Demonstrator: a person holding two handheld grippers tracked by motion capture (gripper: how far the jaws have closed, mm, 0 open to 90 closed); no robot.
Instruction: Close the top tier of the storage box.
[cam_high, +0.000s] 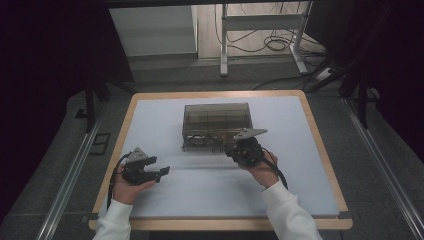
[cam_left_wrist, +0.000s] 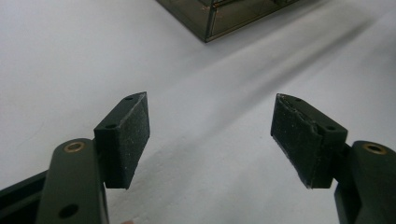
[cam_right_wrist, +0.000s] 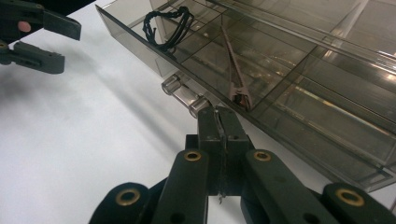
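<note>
A smoky see-through box (cam_high: 216, 116) stands mid-table with its shallow drawer (cam_high: 207, 141) pulled out toward me. In the divided drawer (cam_right_wrist: 299, 107) lie a black cord loop (cam_right_wrist: 168, 25) and a thin brown clip (cam_right_wrist: 236, 70). My right gripper (cam_high: 231, 150) is at the drawer's front; its jaws (cam_right_wrist: 219, 122) are shut together, tips against the front wall just right of the clear handle (cam_right_wrist: 186, 97). My left gripper (cam_high: 159, 167) hovers over the mat to the left of the box, open with nothing between its pads (cam_left_wrist: 126, 140). The box's corner (cam_left_wrist: 219, 18) lies beyond it.
A white mat (cam_high: 300, 175) covers the wooden-edged table (cam_high: 320, 145). My left gripper (cam_right_wrist: 67, 46) shows at the top left of the right gripper view. Beyond the table are a metal stand's legs (cam_high: 224, 55) and loose cables (cam_high: 275, 42) on the floor.
</note>
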